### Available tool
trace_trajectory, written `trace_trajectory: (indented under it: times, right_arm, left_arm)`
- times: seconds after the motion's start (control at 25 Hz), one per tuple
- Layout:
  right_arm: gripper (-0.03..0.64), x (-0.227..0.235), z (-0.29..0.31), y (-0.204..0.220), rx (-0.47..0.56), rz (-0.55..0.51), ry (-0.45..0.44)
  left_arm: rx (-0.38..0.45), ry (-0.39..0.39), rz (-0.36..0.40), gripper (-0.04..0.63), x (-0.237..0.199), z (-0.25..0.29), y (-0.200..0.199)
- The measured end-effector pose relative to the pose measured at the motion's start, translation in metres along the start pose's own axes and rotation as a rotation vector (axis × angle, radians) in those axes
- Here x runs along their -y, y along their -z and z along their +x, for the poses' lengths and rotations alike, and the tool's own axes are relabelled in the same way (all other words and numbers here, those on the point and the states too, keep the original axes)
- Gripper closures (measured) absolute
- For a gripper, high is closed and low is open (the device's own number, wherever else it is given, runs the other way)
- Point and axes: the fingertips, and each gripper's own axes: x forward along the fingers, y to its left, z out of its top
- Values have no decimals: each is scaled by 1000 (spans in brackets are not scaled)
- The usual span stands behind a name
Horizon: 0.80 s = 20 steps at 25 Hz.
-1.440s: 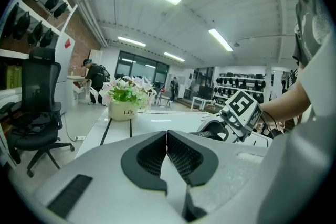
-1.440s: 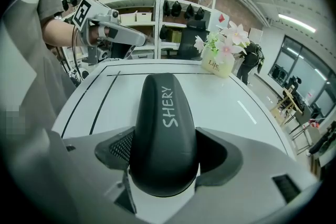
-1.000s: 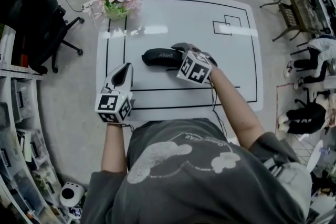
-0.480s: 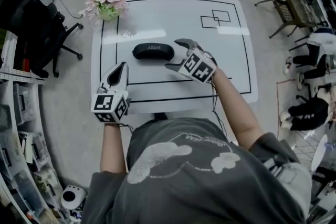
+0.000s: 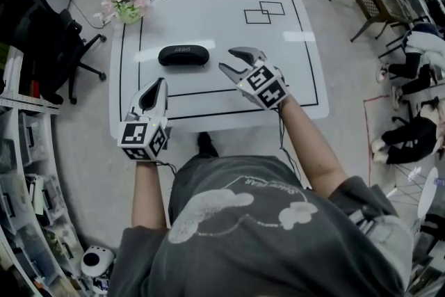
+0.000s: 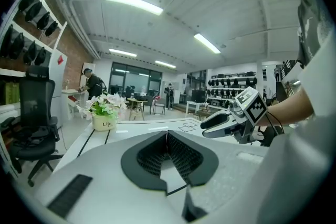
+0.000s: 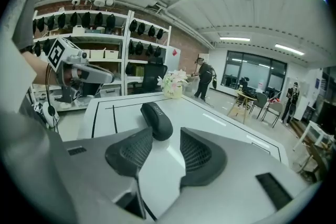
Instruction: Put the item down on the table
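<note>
Right claw (image 5: pixel 233 60) backed away, just narrowing, apart, empty | oblong rounded black case (image 5: pixel 183 55) on table (image 5: pixel 208 17) | left claw (image 5: pixel 160 85) together

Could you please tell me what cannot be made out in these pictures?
Black case: lettering too small to read, head view.
Same case, left gripper view: not seen, apparently behind the left hand-held gripper.
Distant person, right gripper view: too small for detail.
</note>
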Motion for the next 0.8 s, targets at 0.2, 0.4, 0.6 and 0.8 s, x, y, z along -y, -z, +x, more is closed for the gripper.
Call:
trace_trajectory:
  times: [0.2,0.4,0.6,0.8]
  right_arm:
    - [537,0,-37,6,42,18,50]
    - [617,-1,-77,15,86,62,88]
    - [618,-12,-114,25,130,123,73]
    - [618,-32,-143,38,109,66,62]
  left_arm:
    - [11,8,13,592,34,-11,-1]
    - [15,8,29,592,67,-28,2]
    - [21,8,33,592,99,-44,7]
    - [21,-1,23,592,128,-64,14]
